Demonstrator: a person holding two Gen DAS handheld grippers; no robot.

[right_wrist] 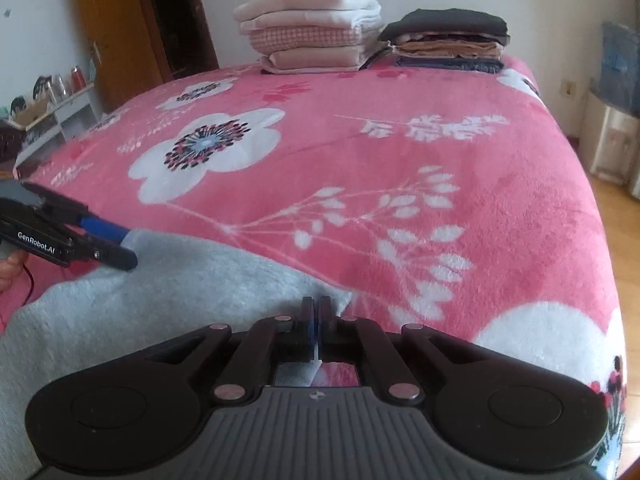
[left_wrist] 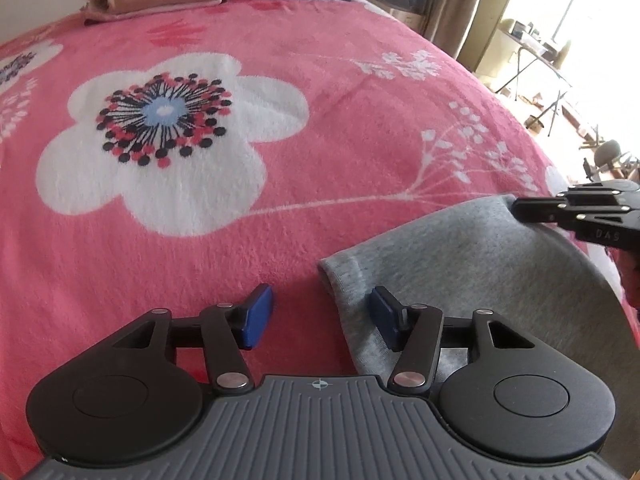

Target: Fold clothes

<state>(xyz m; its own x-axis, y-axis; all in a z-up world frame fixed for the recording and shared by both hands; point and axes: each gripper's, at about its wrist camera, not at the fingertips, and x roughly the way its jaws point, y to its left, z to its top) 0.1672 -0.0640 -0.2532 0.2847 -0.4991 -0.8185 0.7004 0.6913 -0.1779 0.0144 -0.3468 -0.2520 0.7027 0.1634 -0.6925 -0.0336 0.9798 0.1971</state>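
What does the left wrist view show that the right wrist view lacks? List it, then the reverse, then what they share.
Only the left wrist view: the left gripper seen from behind, jaws open astride the grey garment's edge, and a bright window area with a folding table.

Only the right wrist view: the right gripper shut on a corner of the garment, a wooden door, a shelf with small items, and wooden floor.

Both: the pink floral blanket, the grey garment, and two stacks of folded clothes at the far end.
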